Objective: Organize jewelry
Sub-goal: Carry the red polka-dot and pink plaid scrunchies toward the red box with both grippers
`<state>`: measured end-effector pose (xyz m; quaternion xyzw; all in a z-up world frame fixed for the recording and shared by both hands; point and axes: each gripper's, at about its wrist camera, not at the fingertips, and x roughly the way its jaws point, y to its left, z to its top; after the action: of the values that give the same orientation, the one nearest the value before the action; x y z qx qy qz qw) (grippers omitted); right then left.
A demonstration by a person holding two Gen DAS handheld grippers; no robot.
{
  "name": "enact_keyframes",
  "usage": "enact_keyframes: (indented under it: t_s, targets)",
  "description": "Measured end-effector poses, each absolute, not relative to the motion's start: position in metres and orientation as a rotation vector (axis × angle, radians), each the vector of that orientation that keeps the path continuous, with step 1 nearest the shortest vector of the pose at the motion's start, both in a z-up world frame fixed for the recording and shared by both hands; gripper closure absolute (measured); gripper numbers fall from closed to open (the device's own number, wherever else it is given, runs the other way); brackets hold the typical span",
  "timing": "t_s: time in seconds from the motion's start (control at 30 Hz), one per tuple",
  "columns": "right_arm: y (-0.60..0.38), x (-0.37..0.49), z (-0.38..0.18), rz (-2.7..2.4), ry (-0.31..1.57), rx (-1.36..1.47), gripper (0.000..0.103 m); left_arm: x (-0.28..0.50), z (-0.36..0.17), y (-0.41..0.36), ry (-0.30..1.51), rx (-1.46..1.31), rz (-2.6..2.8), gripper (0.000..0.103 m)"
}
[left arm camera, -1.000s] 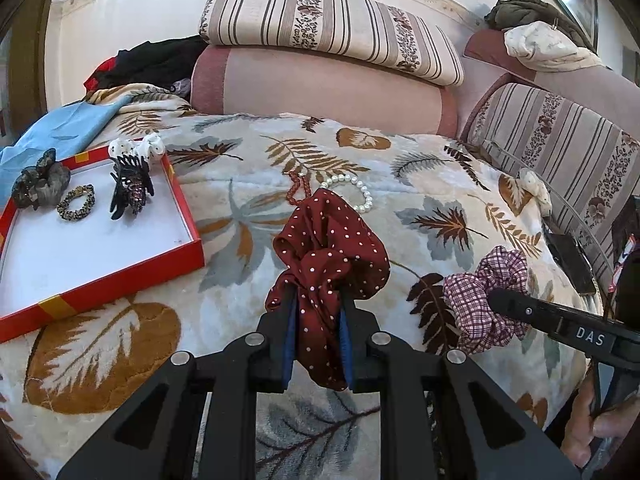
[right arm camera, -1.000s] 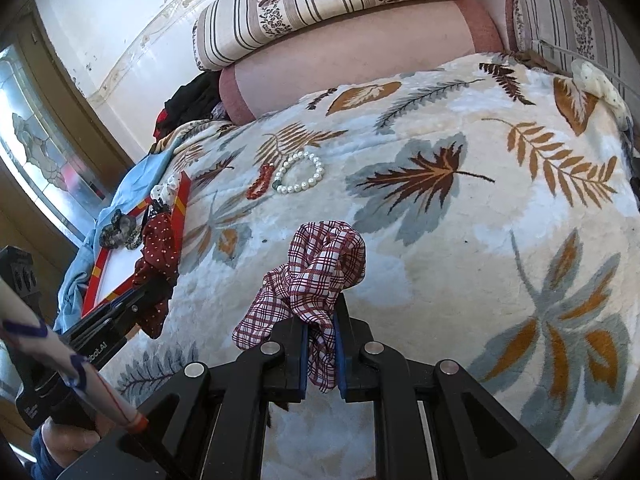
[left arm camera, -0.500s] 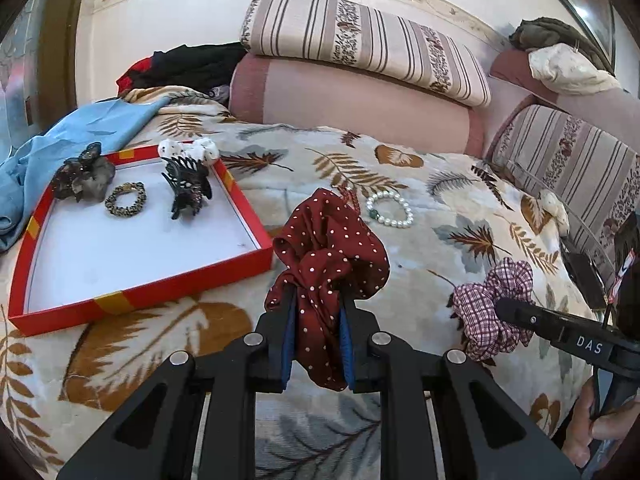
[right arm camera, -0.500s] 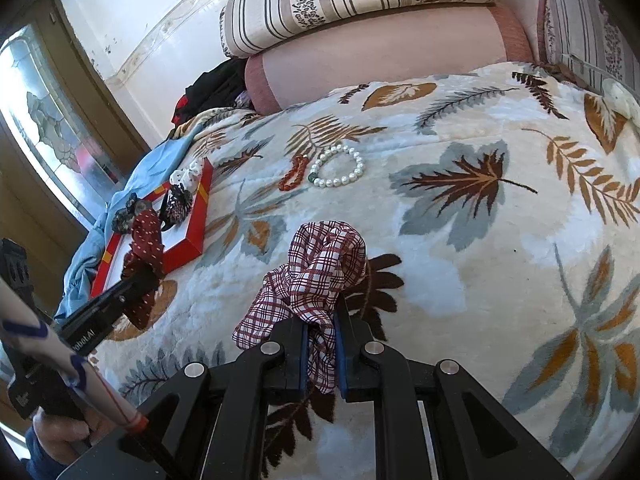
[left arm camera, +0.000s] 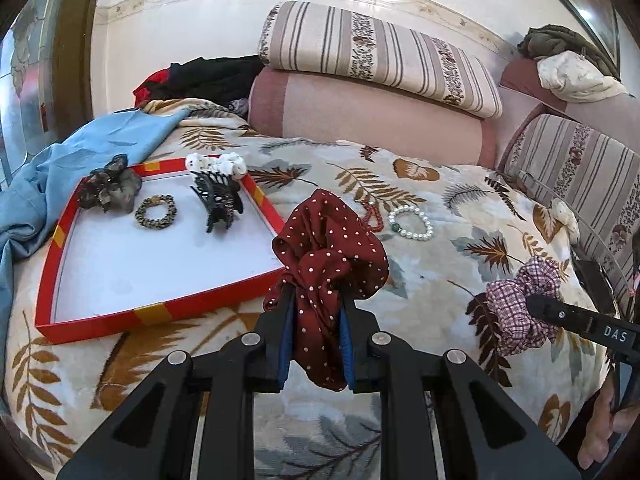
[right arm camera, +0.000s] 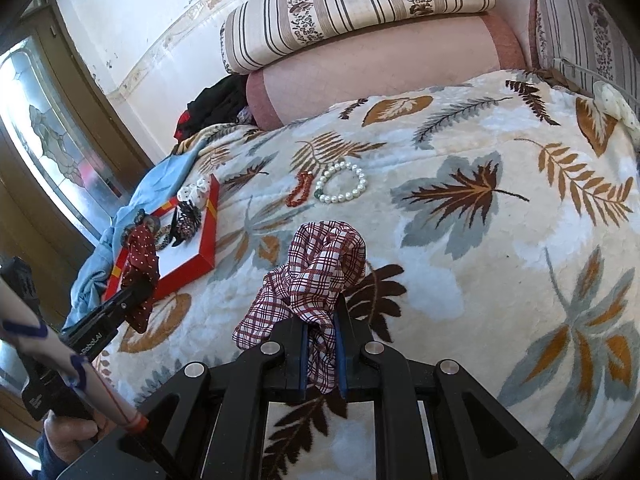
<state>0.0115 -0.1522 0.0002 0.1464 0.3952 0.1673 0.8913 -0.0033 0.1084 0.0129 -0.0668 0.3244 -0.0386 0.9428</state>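
My left gripper (left arm camera: 318, 312) is shut on a dark red polka-dot scrunchie (left arm camera: 330, 248) and holds it above the blanket, just right of the red tray (left arm camera: 152, 314). The tray holds a black claw clip (left arm camera: 218, 200), a beaded bracelet (left arm camera: 156, 211), a grey hair piece (left arm camera: 110, 188) and a white piece (left arm camera: 218, 164) on its far rim. My right gripper (right arm camera: 322, 332) is shut on a plaid scrunchie (right arm camera: 320, 264), also above the blanket. A pearl bracelet (right arm camera: 342, 184) and a red bead bracelet (right arm camera: 300, 188) lie on the blanket beyond.
A leaf-patterned blanket (right arm camera: 480, 240) covers the bed. Striped cushions (left arm camera: 380, 56) and a pink bolster (left arm camera: 360, 120) line the far side. A blue cloth (left arm camera: 80, 152) lies left of the tray. Dark clothes (left arm camera: 200, 76) are piled at the back.
Both grippers have moved left toward the red tray with their scrunchies held. The tray now sits closer in the left wrist view.
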Motion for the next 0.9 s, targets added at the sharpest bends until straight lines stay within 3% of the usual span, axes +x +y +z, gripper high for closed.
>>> enact_keyframes:
  t_s: [0.9]
  targets:
    - [-0.105, 0.011, -0.004, 0.424, 0.872, 0.272, 0.09, -0.013, 0.026, 0.139, 0.613, -0.147, 0.036, 0.083]
